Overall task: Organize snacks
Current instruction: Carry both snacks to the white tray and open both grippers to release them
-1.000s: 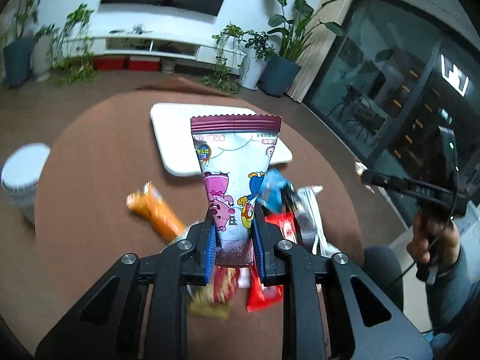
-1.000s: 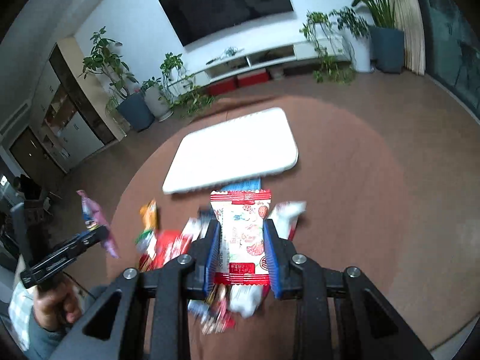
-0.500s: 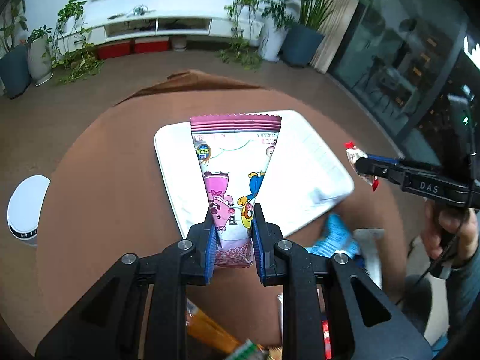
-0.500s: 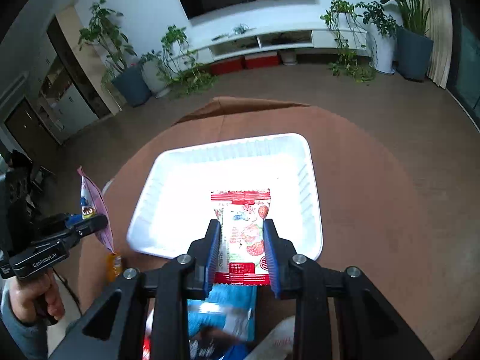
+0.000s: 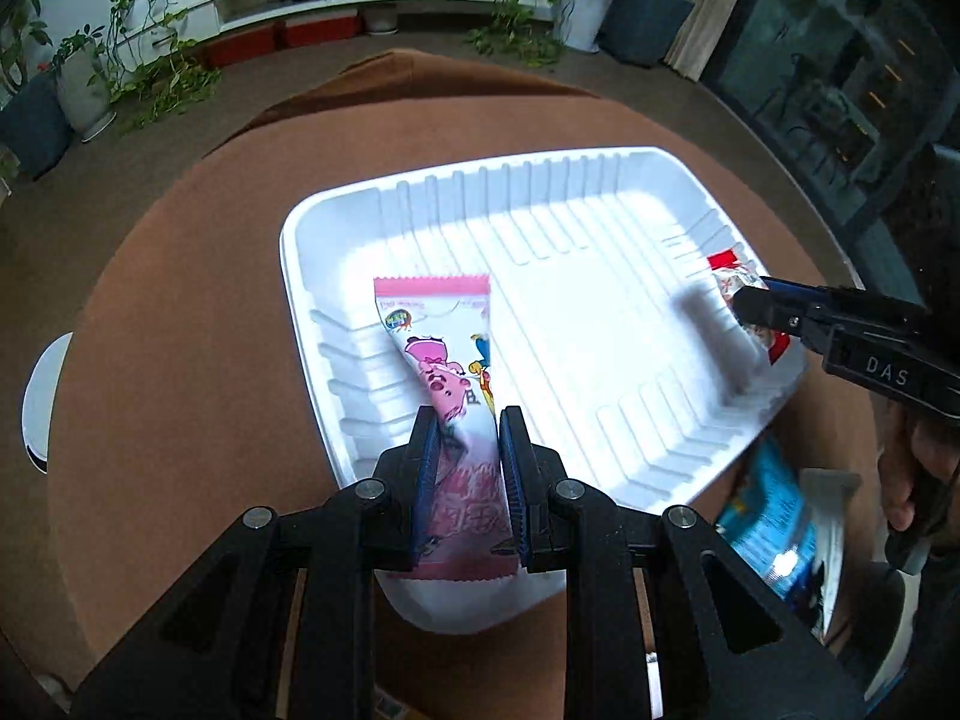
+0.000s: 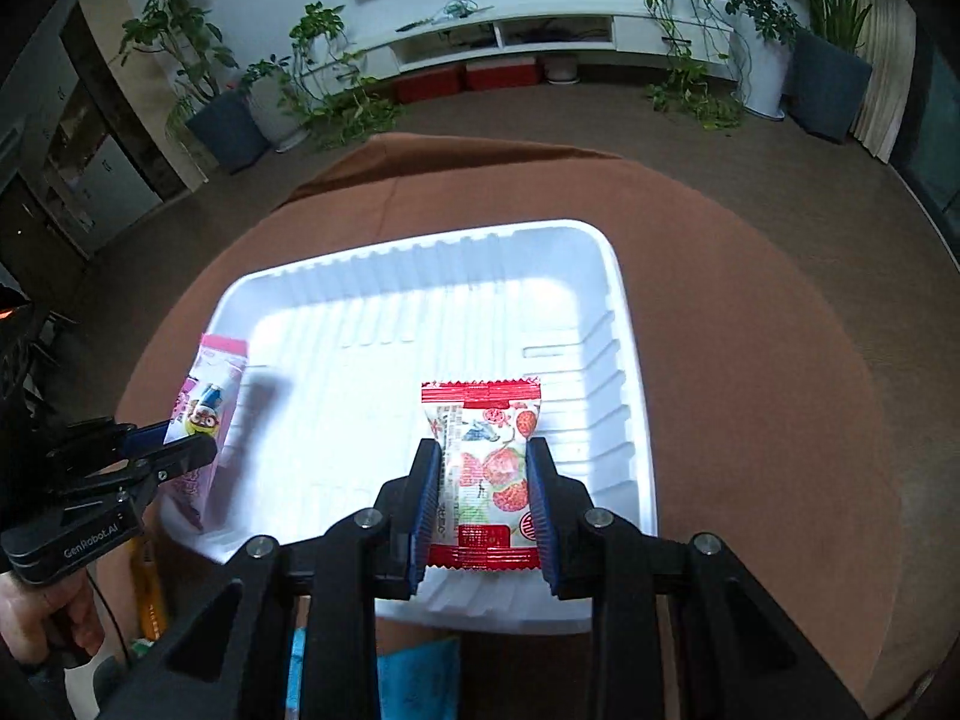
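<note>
A white ribbed tray [image 5: 600, 192] [image 6: 618, 276] lies on the round brown table [image 5: 180, 300] [image 6: 750, 330]. My left gripper [image 5: 463, 429] is shut on a pink cartoon snack packet [image 5: 444, 348], held over the tray's left side. That packet [image 6: 207, 396] and the left gripper [image 6: 180, 450] show at the left of the right wrist view. My right gripper [image 6: 480, 462] is shut on a red-and-white strawberry snack packet [image 6: 486, 456] over the tray's right part. In the left wrist view the right gripper [image 5: 750, 306] holds the red packet [image 5: 729, 270] at the tray's right wall.
A blue snack packet [image 5: 774, 534] [image 6: 414, 678] lies on the table just in front of the tray. An orange bar [image 6: 153, 606] sits near the left hand. A white round bin [image 5: 42, 396] stands on the floor at the left. Plants and a TV shelf line the far wall.
Both grippers have moved forward and down from above the snack pile to over the white tray, each still carrying its packet. The tray now fills the middle of both views.
</note>
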A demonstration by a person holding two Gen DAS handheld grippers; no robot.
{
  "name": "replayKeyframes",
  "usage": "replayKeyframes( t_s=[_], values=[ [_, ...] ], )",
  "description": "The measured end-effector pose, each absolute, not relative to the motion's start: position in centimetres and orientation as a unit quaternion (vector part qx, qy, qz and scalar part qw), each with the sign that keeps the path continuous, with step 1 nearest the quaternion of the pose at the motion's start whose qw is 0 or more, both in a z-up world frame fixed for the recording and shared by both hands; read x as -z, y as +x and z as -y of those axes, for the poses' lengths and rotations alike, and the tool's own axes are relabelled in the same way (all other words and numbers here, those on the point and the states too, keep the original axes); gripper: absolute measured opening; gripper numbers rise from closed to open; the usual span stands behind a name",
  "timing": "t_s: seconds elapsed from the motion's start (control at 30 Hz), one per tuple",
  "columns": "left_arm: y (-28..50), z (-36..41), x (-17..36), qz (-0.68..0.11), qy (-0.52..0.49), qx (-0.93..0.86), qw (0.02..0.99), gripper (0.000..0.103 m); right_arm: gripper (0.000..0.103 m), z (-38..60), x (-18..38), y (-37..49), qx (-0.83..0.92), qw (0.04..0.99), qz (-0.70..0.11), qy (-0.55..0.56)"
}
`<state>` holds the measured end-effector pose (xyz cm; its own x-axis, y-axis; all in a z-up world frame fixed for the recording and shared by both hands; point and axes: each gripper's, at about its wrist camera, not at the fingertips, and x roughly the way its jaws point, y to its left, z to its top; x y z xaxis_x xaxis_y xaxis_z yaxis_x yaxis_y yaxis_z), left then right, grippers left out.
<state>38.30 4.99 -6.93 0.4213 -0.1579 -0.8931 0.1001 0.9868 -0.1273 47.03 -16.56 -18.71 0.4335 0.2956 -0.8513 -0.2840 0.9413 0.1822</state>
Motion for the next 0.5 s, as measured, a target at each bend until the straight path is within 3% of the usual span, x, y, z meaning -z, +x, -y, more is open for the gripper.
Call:
replayKeyframes(
  t_s=[0.5],
  values=[
    [39.4,-4.0,9.5,-0.539,-0.015,0.07,0.839,0.019,0.031,16.9,21.0,47.5,-0.161,0.841,-0.516,-0.004]
  ],
)
